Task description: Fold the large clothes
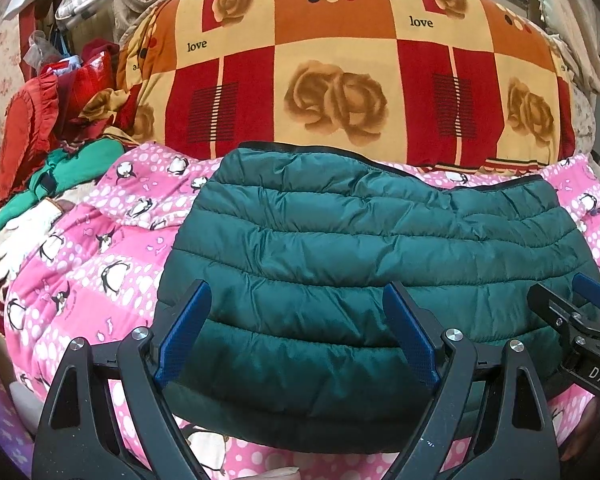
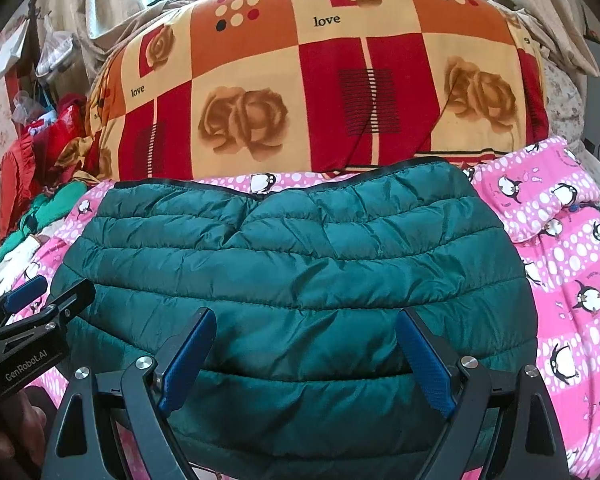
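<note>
**Green puffer jacket folded on the bed, both grippers held above it**

I see a dark green quilted jacket (image 1: 372, 240) lying folded in a wide bundle on a pink penguin-print bedcover (image 1: 80, 272). Behind it rises a thick blanket (image 1: 340, 80) in red, orange and cream squares with roses and the word "love". My left gripper (image 1: 298, 332) is over the jacket's near edge, jaws wide apart, clamped on nothing. My right gripper (image 2: 306, 356) sits just beside it, jaws equally spread and empty. A heap of red and green clothes (image 1: 60, 140) lies at the far left.
</note>
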A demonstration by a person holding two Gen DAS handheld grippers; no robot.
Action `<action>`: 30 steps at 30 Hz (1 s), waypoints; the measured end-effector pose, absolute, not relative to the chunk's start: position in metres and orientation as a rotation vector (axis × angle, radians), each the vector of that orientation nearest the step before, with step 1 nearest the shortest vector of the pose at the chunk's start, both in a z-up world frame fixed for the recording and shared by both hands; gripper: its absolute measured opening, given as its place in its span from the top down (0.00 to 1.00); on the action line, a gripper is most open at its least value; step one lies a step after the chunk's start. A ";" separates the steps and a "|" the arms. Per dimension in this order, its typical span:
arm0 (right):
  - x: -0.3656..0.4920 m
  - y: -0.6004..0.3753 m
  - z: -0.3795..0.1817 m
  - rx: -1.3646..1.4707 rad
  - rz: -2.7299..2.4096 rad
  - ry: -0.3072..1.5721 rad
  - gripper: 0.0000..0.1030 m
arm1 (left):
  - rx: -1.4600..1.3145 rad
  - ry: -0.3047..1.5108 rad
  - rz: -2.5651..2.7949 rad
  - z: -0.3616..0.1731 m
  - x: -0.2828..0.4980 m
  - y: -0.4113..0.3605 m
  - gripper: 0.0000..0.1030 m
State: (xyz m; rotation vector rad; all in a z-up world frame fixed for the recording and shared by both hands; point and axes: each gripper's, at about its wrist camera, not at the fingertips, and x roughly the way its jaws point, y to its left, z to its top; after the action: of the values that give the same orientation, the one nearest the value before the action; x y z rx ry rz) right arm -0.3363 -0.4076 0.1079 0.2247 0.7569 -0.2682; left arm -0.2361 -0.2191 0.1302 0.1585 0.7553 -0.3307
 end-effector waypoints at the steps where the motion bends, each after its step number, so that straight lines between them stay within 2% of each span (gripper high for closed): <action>1: -0.336 -0.407 0.108 0.225 -0.269 0.756 0.13 | 0.158 0.756 -0.331 0.130 -0.236 -0.219 0.15; 30: -0.335 -0.409 0.111 0.210 -0.280 0.755 0.13 | 0.168 0.756 -0.336 0.133 -0.239 -0.223 0.15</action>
State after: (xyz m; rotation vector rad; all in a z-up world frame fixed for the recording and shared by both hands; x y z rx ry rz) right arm -0.3350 -0.4088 0.1115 0.2102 0.7547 -0.2803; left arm -0.2386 -0.2234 0.1325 0.1676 0.7562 -0.3355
